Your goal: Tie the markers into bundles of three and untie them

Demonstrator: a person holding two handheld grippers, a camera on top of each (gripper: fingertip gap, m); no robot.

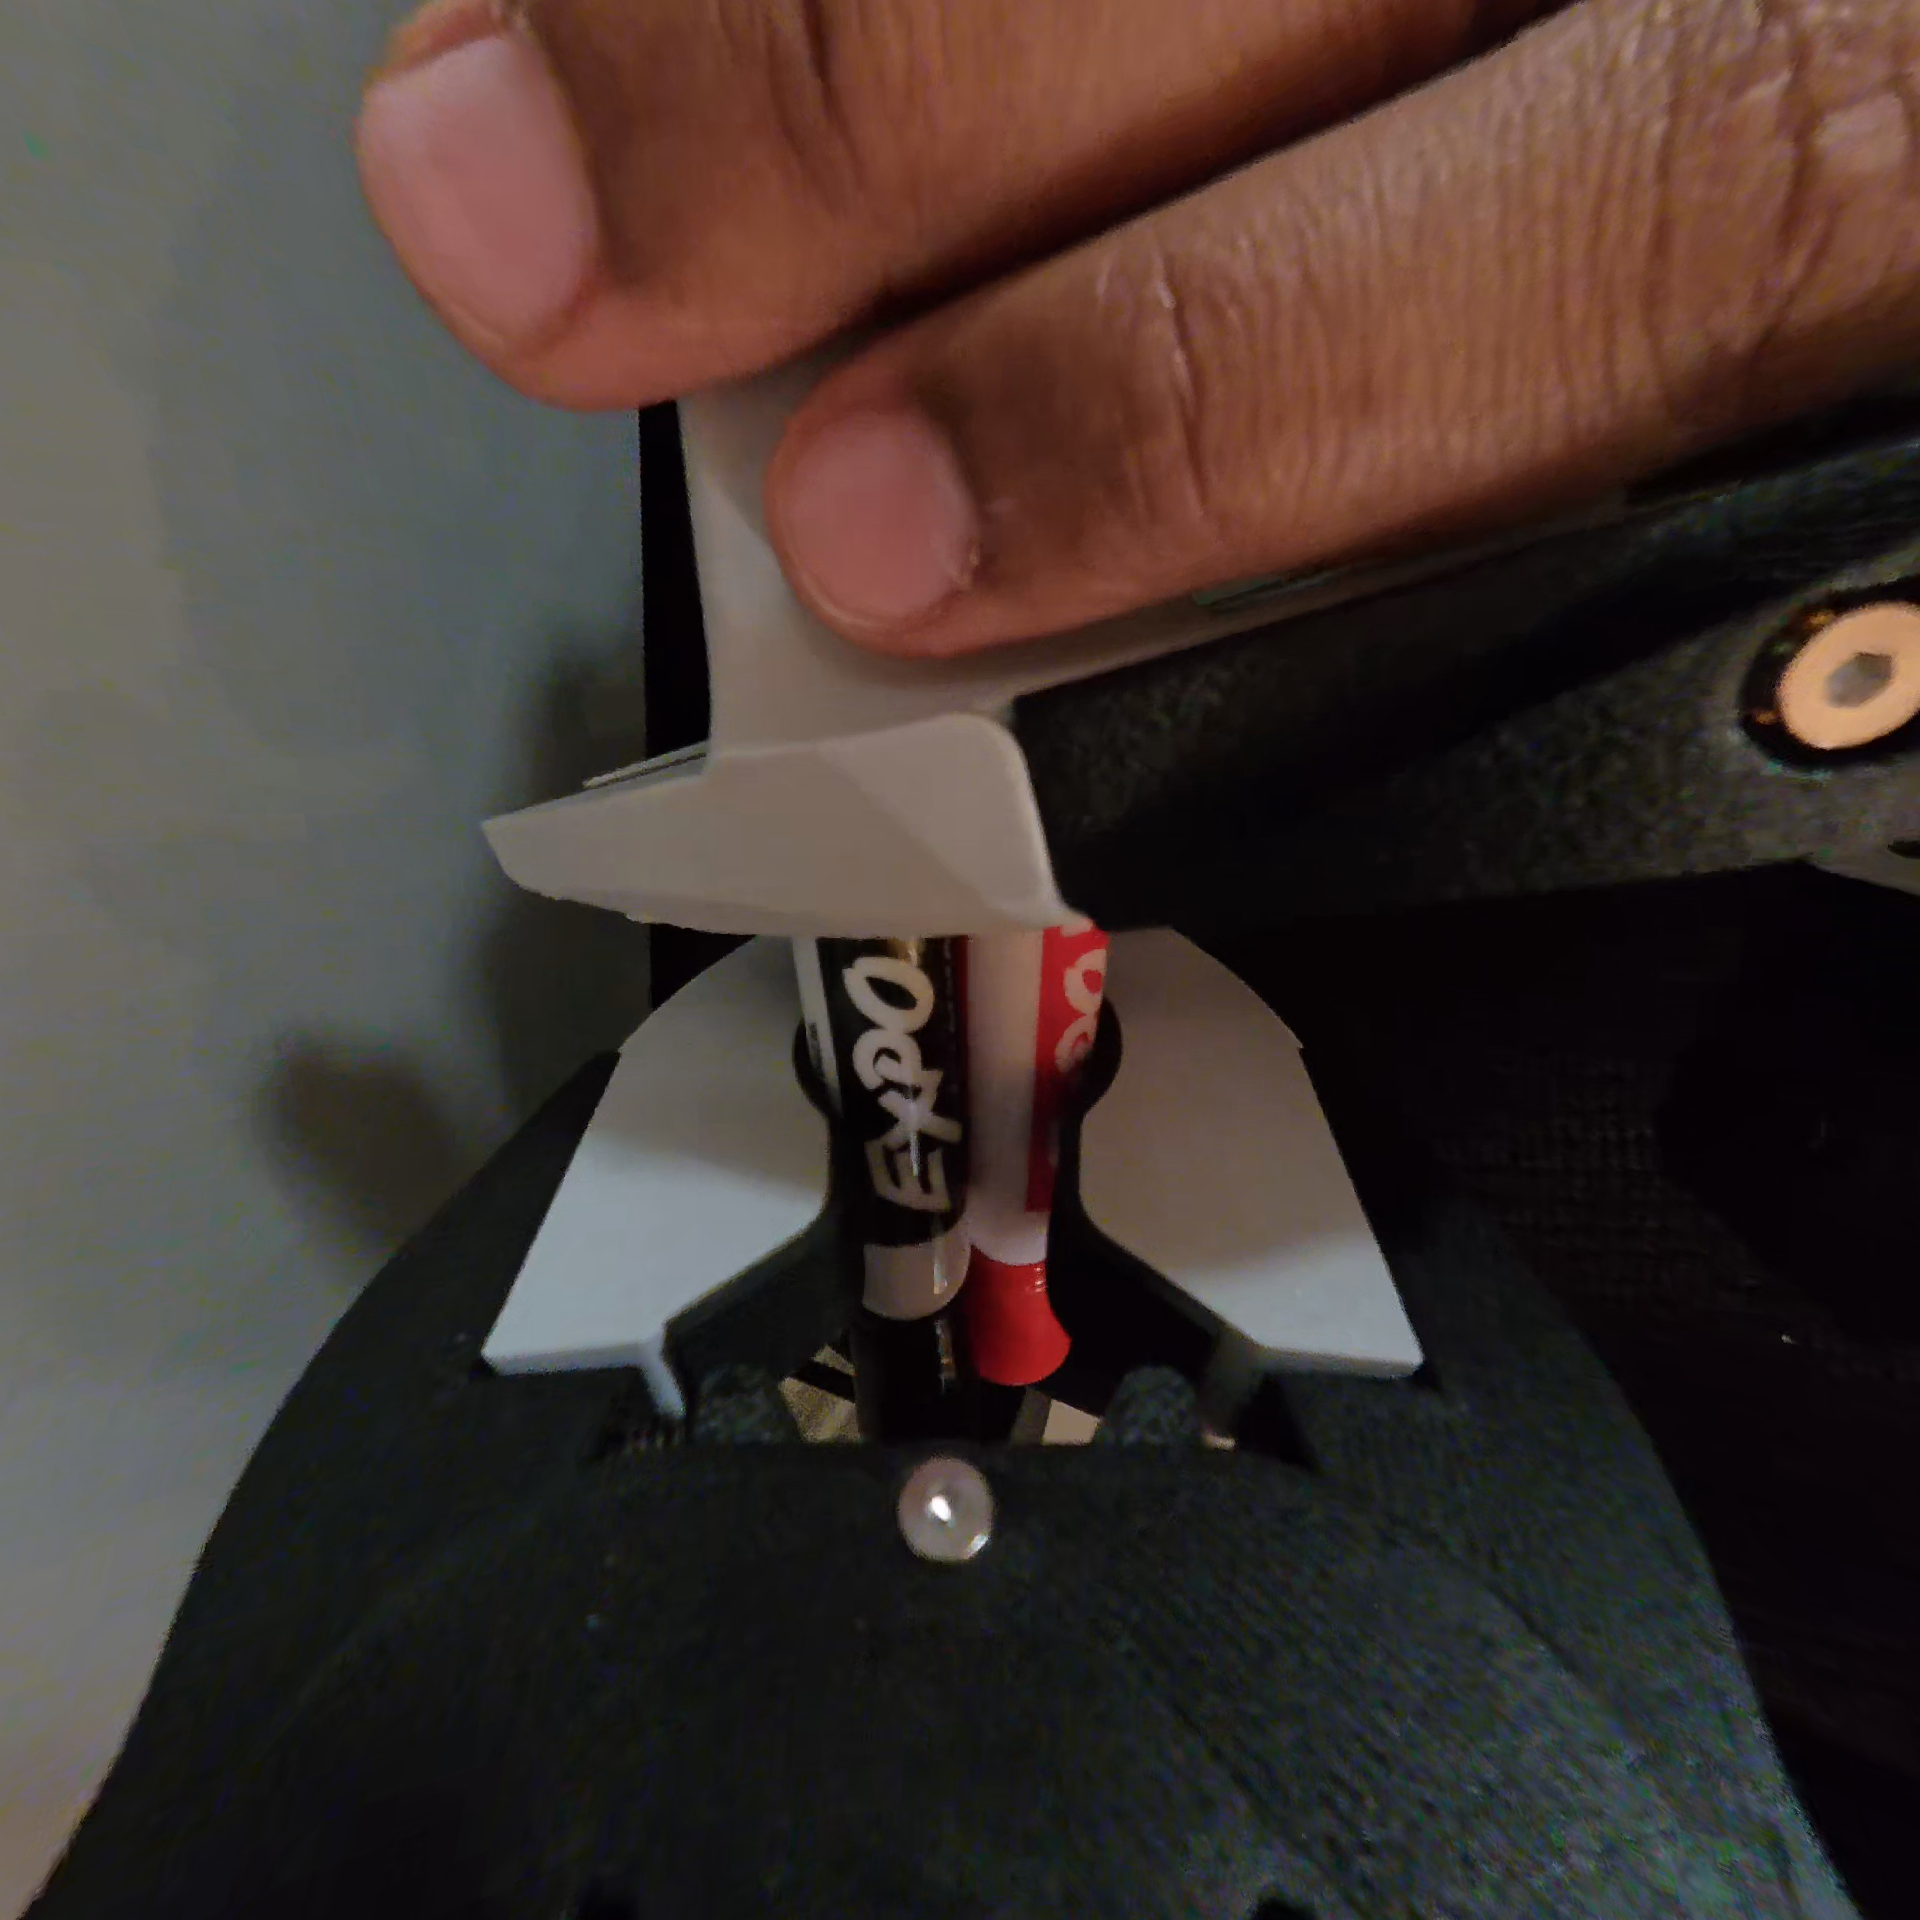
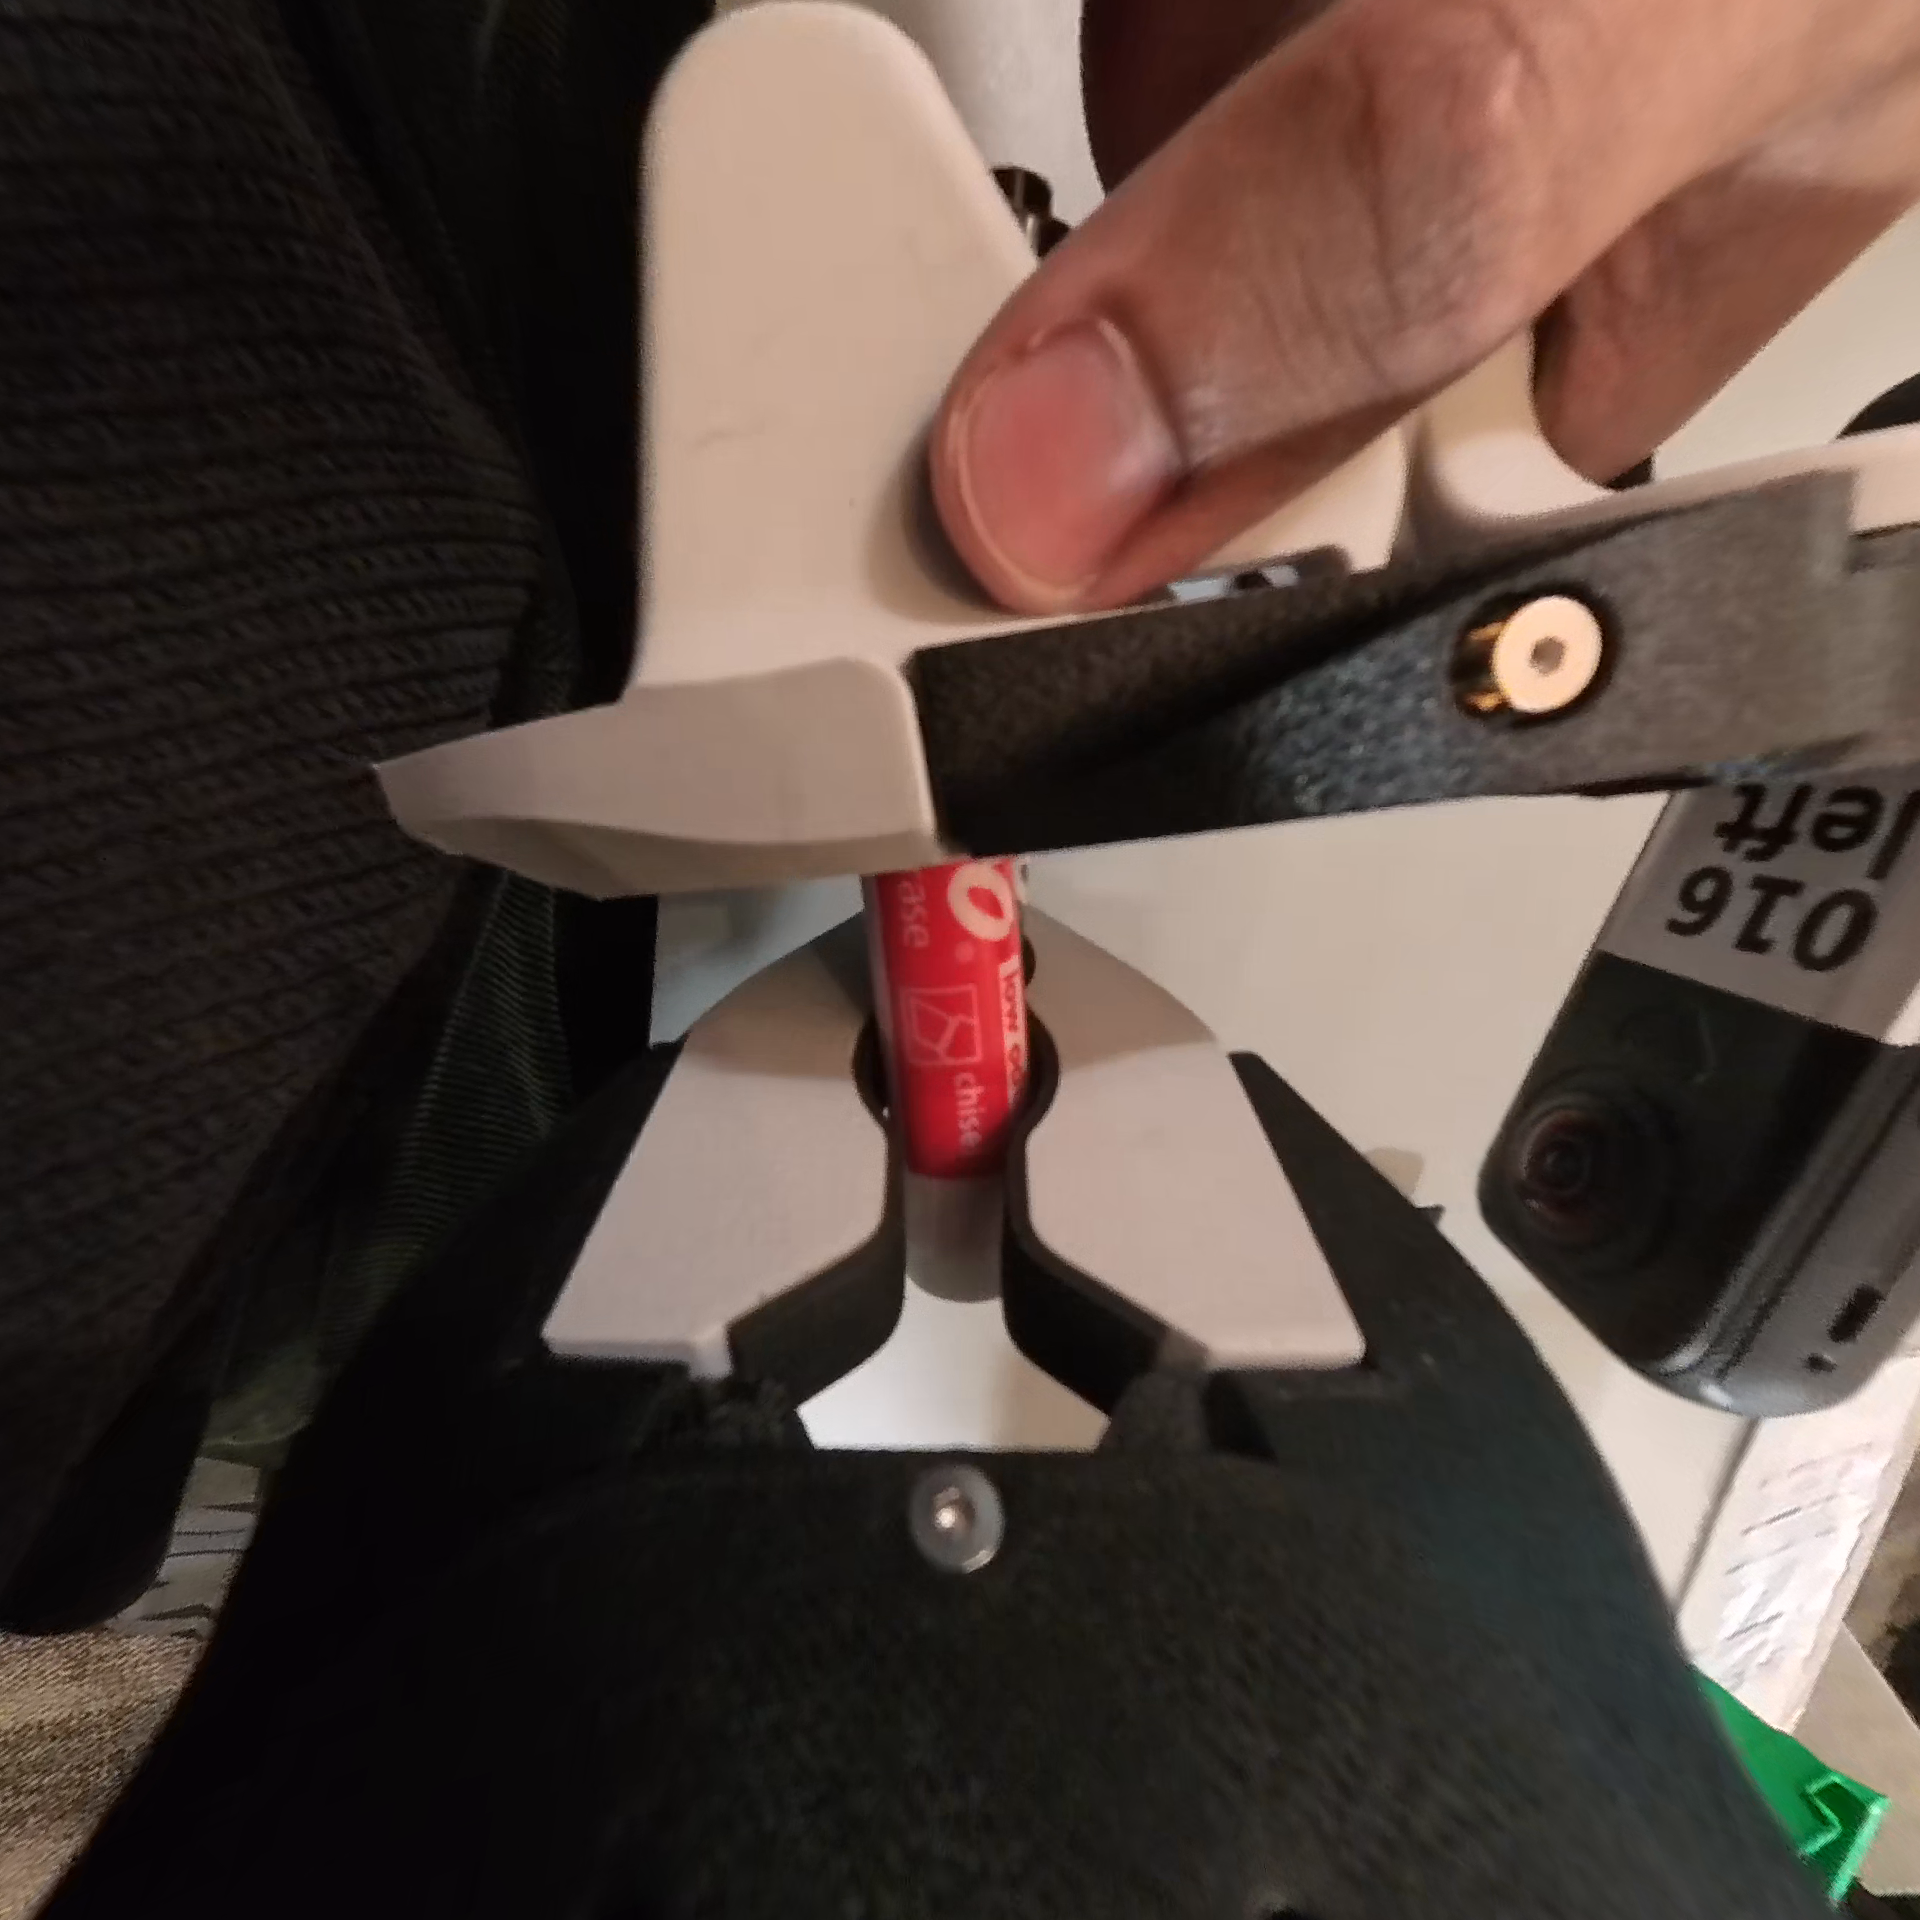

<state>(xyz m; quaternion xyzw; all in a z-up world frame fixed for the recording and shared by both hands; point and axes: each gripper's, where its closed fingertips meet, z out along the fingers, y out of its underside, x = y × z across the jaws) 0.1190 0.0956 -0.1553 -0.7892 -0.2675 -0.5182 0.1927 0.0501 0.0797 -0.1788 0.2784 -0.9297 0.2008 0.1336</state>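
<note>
In the left wrist view my left gripper (image 1: 956, 1039) is shut on two dry-erase markers side by side, a black marker (image 1: 904, 1122) and a red marker (image 1: 1013, 1320), both pointing away from the camera. A white finger (image 1: 790, 842) of the other gripper crosses just above and hides the markers' far ends. A person's hand (image 1: 1039, 260) grips that gripper. In the right wrist view my right gripper (image 2: 951, 1060) is shut on the red marker (image 2: 945, 1029). A white finger (image 2: 675, 779) of the left gripper crosses over the marker's far end, held by a hand (image 2: 1143, 416).
The left gripper's camera (image 2: 1662, 1195) hangs close at the right. Dark knit fabric (image 2: 260, 520) fills the left. A green object (image 2: 1849, 1839) sits at the lower right corner. A pale grey wall (image 1: 260, 623) lies to the left. My right fingertips sit around 7 centimetres from my left ones.
</note>
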